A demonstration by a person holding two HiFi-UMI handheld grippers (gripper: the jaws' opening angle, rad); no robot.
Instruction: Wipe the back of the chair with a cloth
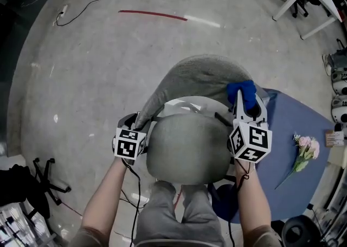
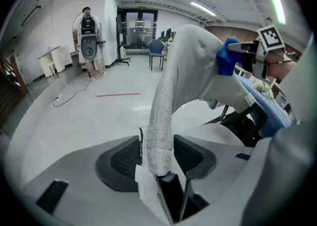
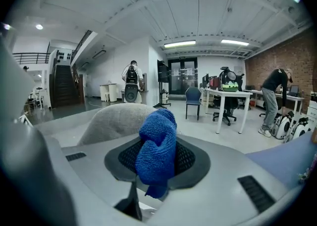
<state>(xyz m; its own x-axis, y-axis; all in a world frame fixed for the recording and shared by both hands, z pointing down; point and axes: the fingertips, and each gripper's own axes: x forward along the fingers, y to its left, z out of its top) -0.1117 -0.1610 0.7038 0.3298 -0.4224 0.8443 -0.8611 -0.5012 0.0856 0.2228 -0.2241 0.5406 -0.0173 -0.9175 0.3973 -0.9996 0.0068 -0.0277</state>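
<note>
At the left, the left gripper stood with its jaws spread either side of the chair back's left edge. The grey fabric edge rose between the pads, and I couldn't tell whether they pressed on it. The grey seat lay near the person, the curved back beyond it. At the back's right side, the right gripper pinched a bunched blue cloth, held just beside the top of the back. Further right, a blue surface carried pink flowers.
</note>
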